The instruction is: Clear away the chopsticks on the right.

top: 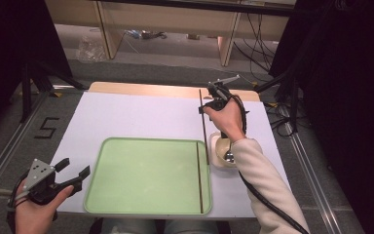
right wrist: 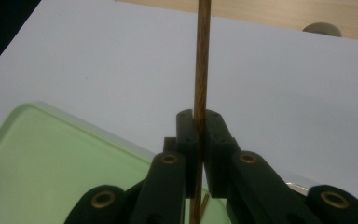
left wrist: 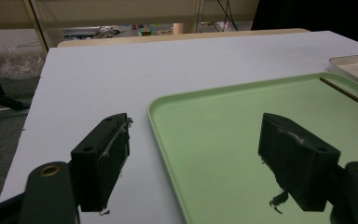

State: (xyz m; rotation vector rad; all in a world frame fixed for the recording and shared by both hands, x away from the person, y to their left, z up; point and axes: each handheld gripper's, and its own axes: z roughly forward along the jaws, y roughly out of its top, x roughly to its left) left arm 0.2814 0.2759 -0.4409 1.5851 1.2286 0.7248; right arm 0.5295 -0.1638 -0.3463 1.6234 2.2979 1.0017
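A thin brown wooden chopstick (top: 204,127) is raised over the table's right side, its lower end by the right rim of the green tray (top: 146,175). My right gripper (top: 206,108) is shut on it near its upper part. In the right gripper view the chopstick (right wrist: 202,65) rises straight up from between the pressed-together pads of that gripper (right wrist: 199,128). A second chopstick (top: 199,175) lies inside the tray along its right side. My left gripper (top: 74,174) stands open beside the tray's left edge; in its own view this gripper (left wrist: 198,156) straddles the tray rim (left wrist: 154,122) with nothing between its pads.
A small white dish (top: 220,152) with a spoon in it sits right of the tray, under the right wrist. The white tabletop (top: 141,114) stretches beyond the tray to a wooden far edge (top: 146,88). Dark stands and cables flank the table.
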